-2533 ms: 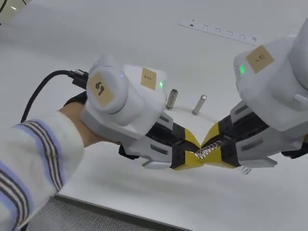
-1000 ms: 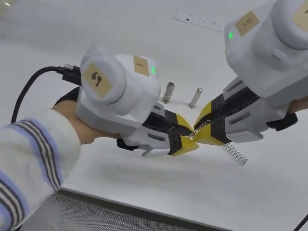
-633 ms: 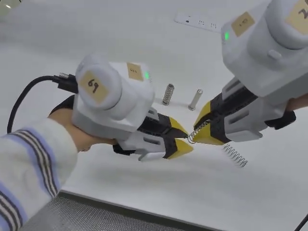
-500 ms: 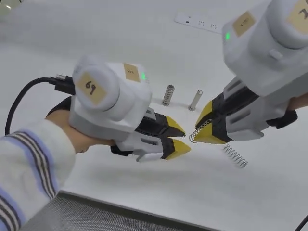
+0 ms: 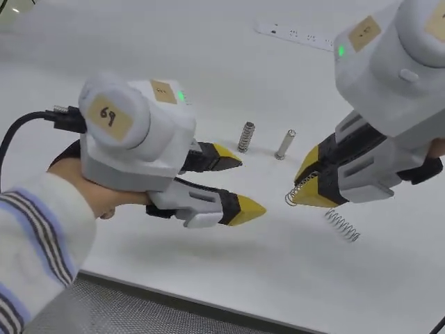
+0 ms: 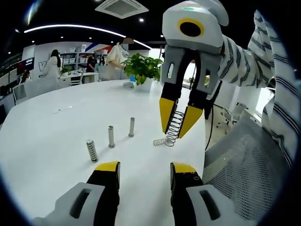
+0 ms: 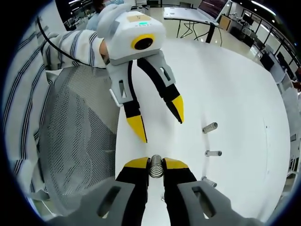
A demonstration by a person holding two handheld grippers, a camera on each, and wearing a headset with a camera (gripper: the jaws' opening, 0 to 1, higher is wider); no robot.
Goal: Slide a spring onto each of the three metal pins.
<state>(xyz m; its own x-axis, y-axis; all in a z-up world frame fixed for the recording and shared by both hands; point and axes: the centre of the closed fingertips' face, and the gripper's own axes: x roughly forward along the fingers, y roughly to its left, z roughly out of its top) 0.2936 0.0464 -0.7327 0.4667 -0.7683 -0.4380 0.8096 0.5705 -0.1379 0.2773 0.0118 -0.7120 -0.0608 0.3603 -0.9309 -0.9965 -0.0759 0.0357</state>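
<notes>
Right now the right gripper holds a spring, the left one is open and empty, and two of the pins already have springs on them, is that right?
No: just one pin wears a spring. The left gripper view shows the middle pin and the far pin bare. The rest holds.

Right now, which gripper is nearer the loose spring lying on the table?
Right. The right gripper hangs close by the loose spring; the left gripper is farther off, open.
</notes>
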